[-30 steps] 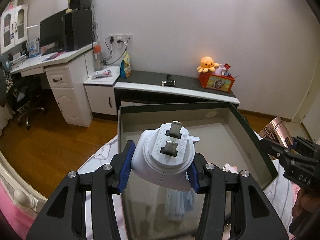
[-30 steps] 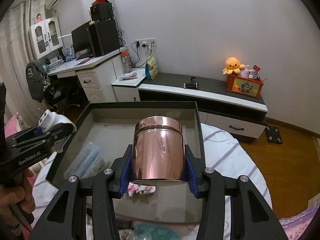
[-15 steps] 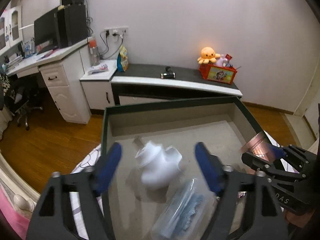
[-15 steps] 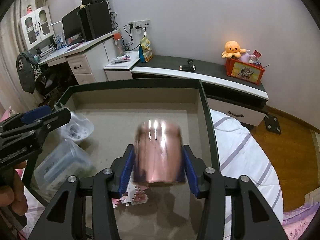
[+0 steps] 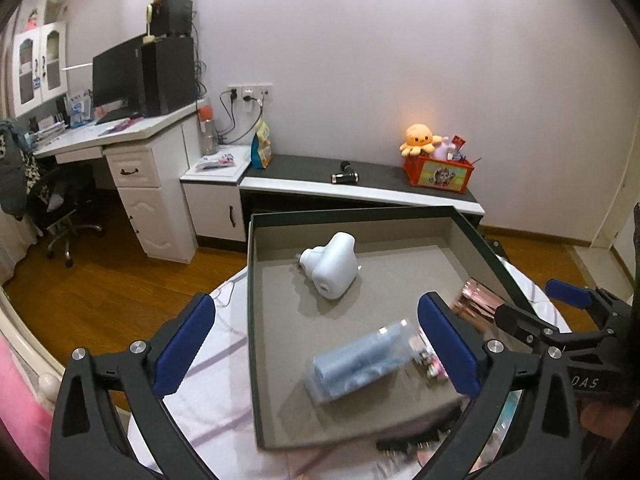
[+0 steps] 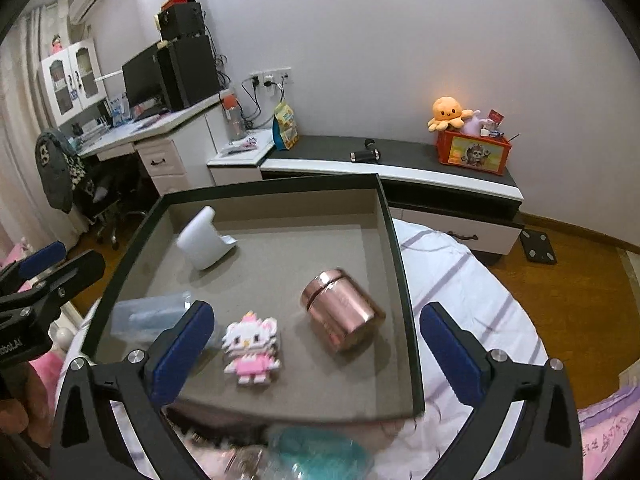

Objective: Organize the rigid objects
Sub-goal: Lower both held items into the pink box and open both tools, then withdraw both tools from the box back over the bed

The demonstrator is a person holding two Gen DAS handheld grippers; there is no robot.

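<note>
Looking into the shallow dark-rimmed cardboard box on the striped bedsheet, we see four things on its grey floor. The white plastic plug adapter lies toward the box's far left corner. The rose-gold metal canister lies on its side near the box's right wall. The pink-and-white pixel-block cat figure lies toward the box's near edge, left of the canister. The clear bag of pale blue items lies by the box's near left side. Our left hand-held gripper and right hand-held gripper hover over the box's near edge, jaws opening wide, gripping nothing.
</note>
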